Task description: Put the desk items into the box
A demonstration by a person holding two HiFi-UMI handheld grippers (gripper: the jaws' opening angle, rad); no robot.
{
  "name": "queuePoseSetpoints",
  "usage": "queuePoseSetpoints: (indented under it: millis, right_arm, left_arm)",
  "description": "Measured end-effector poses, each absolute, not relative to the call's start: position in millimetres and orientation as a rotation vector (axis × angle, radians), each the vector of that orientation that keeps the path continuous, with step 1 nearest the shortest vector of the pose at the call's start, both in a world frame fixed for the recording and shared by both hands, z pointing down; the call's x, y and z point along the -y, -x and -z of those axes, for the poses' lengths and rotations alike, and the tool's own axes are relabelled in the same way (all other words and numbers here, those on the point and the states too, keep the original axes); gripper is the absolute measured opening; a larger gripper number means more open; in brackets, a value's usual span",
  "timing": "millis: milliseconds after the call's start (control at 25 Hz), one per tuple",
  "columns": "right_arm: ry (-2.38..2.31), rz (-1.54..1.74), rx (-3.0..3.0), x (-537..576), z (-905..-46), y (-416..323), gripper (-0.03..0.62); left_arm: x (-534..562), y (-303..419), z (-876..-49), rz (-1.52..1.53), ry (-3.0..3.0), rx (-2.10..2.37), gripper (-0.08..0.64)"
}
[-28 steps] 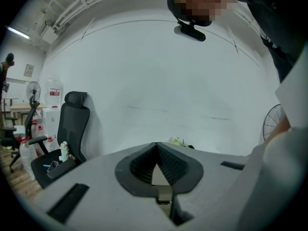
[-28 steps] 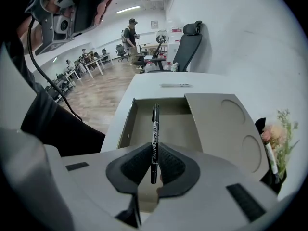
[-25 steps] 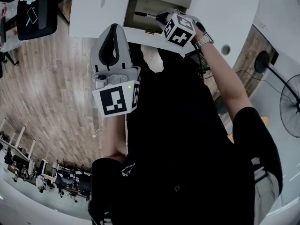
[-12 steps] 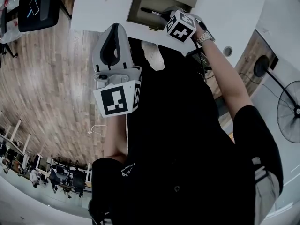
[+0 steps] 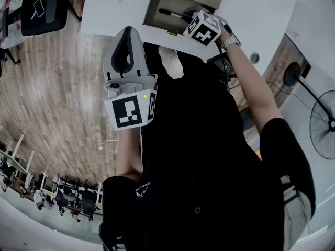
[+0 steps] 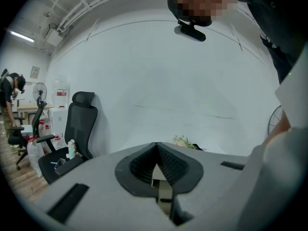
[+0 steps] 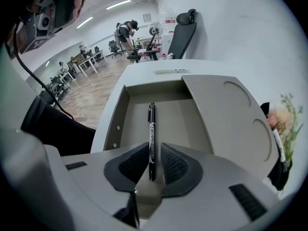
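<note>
Only the right gripper view shows our right gripper (image 7: 150,160) with fingers clamped on the pen (image 7: 151,129), above the box (image 7: 114,121) floor and clear of its walls. Our left gripper (image 6: 157,163) has its fingers pressed together, empty.

The box (image 7: 216,114) sits on the counter (image 5: 104,9) ahead of me. The pen (image 7: 151,129), held between the jaws of my right gripper (image 7: 150,163), reaches out over the box's open compartment. My left gripper (image 5: 125,43) hangs nearer me, left of the right one, off the counter and over the floor (image 5: 57,98).
</note>
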State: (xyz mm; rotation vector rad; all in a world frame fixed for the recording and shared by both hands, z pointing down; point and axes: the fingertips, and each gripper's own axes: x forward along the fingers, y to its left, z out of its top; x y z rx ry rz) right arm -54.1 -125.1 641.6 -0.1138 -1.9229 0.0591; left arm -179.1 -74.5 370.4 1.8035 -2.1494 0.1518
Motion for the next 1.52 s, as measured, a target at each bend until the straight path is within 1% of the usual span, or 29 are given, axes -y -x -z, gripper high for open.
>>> queuePoseSetpoints:
  millis: [40, 200, 720, 1080, 1520]
  right_arm:
    - [0.104, -0.061, 1.929, 127, -640, 54, 0.071]
    - [0.059, -0.077, 1.953, 133, -628, 53, 0.000]
    - [-0.137, -0.173, 2.031, 167, -576, 36, -0.001]
    - [-0.386, -0.280, 2.181, 192, -512, 27, -0.002]
    - [-0.752, -0.342, 2.315, 194, -440, 2, -0.002]
  left_arm:
    - [76, 179, -371, -0.151, -1.810, 2.146, 0.008]
    - [85, 178, -366, -0.148, -1.854, 2.124, 0.008]
    - [124, 159, -345, -0.150, -2.061, 1.996, 0.008]
    - [148, 145, -333, -0.157, -2.220, 1.879, 0.008]
    - [158, 119, -324, -0.173, -2.410, 1.693, 0.008]
